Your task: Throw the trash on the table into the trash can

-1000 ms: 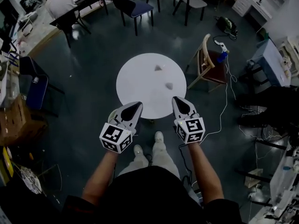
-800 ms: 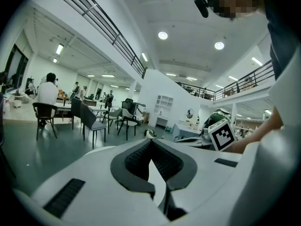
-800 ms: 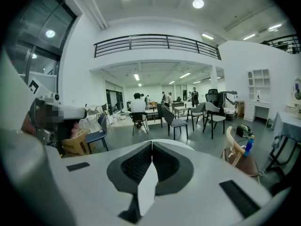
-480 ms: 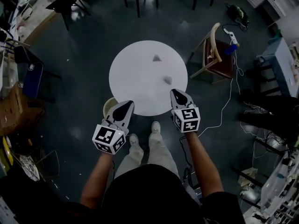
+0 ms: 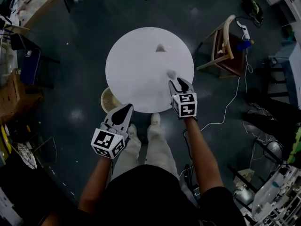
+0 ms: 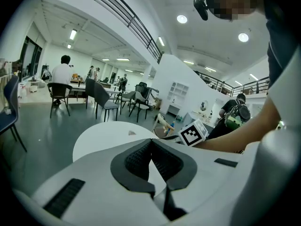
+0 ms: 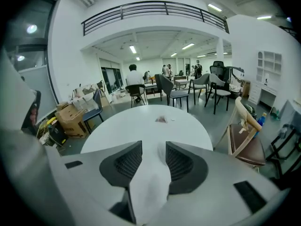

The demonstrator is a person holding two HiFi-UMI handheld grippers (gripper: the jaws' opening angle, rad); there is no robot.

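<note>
Two scraps of crumpled paper lie on the round white table (image 5: 136, 65): a far one (image 5: 160, 47) and a near one (image 5: 171, 73). My right gripper (image 5: 180, 81) sits over the table's near right edge, right behind the near scrap. Its jaws have just been opening and stand open; in the right gripper view (image 7: 154, 144) white paper (image 7: 149, 178) shows in the gap, not pressed by the pads. The far scrap (image 7: 161, 119) lies beyond. My left gripper (image 5: 125, 109) hangs shut and holds nothing, off the table's near left edge, close to the beige trash can (image 5: 108, 100).
A wooden chair (image 5: 225, 51) stands right of the table, with a white cable (image 5: 225, 112) on the floor by it. A dark blue chair (image 5: 29, 65) and cardboard boxes (image 5: 11, 100) are at the left. The person's shoes (image 5: 154, 119) are at the table's near edge.
Both grippers have sunk. The right one moved forward over the table's edge up to the near scrap and its jaws opened. The left stayed shut, now beside the trash can.
</note>
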